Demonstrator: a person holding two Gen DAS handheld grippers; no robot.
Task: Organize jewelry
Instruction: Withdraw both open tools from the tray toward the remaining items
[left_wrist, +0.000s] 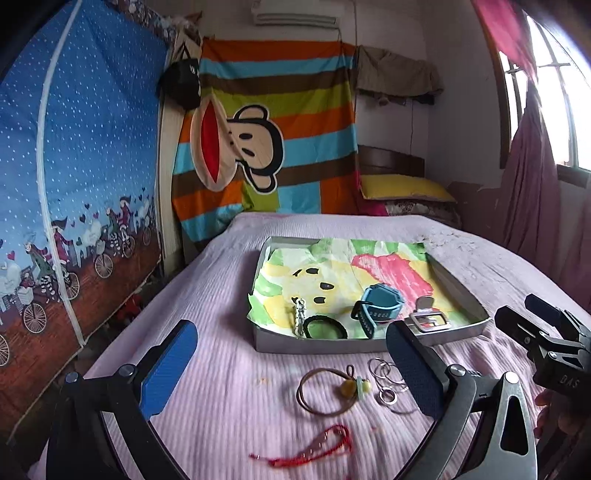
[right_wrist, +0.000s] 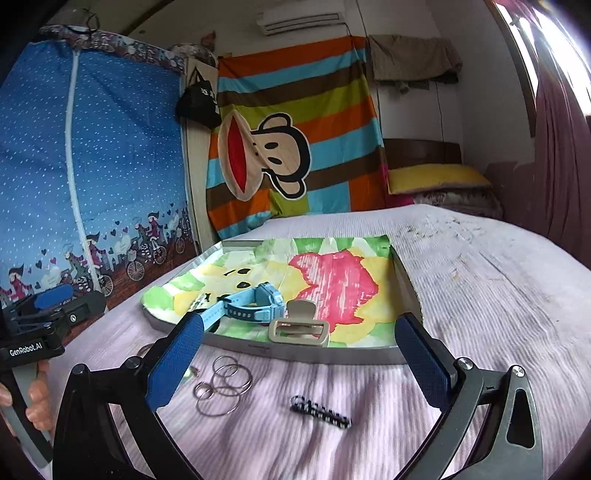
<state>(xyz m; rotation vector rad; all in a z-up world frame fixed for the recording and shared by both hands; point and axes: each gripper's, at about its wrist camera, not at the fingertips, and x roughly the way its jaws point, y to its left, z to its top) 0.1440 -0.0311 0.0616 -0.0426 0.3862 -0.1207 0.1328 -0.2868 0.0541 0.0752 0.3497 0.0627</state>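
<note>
Now | both grippers' jaws spread (empty) | silver rings (right_wrist: 223, 386) on bed between right gripper (right_wrist: 299, 367) jaws

A bed (left_wrist: 480, 266) under a pale pink ribbed bedspread fills the foreground, with a yellow pillow (left_wrist: 406, 188) lying on patterned bedding at its far end, in front of a dark wooden headboard (left_wrist: 391, 158). On the far wall hangs a striped cloth (left_wrist: 280, 110) bearing a cartoon monkey face, with a white air conditioner (left_wrist: 295, 13) above it and a black bag (left_wrist: 181, 85) hanging at its left edge. A blue fabric wardrobe (left_wrist: 81, 166) printed with white dots and cyclists stands at the left, and dark pink curtains (left_wrist: 532, 177) hang beside the bright window (left_wrist: 569, 110) at the right.
</note>
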